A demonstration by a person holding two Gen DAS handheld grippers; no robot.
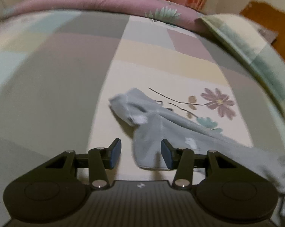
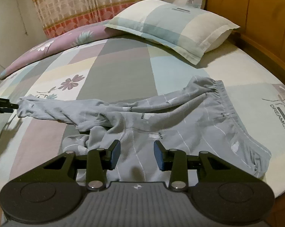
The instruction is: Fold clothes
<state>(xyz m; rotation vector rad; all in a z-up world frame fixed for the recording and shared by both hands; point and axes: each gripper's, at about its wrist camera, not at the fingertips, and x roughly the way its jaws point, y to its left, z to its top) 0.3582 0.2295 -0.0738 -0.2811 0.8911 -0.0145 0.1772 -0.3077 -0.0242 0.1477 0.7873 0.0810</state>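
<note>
Grey patterned trousers (image 2: 161,113) lie crumpled on the bed, waistband at the right, one leg stretched out to the left. In the left wrist view the leg's cuff end (image 1: 148,132) lies just ahead of my left gripper (image 1: 141,154), which is open with the cuff hem between its fingers. My left gripper also shows in the right wrist view (image 2: 2,106), at the leg's far left end. My right gripper (image 2: 137,155) is open, hovering over the seat of the trousers, near the bunched second leg (image 2: 80,141).
The bed sheet (image 2: 123,66) is a pastel patchwork with flower prints. A pillow (image 2: 170,24) lies at the head by the wooden headboard (image 2: 255,19). A pink floral quilt (image 2: 48,49) is rolled along the far side, under a curtain (image 2: 76,3).
</note>
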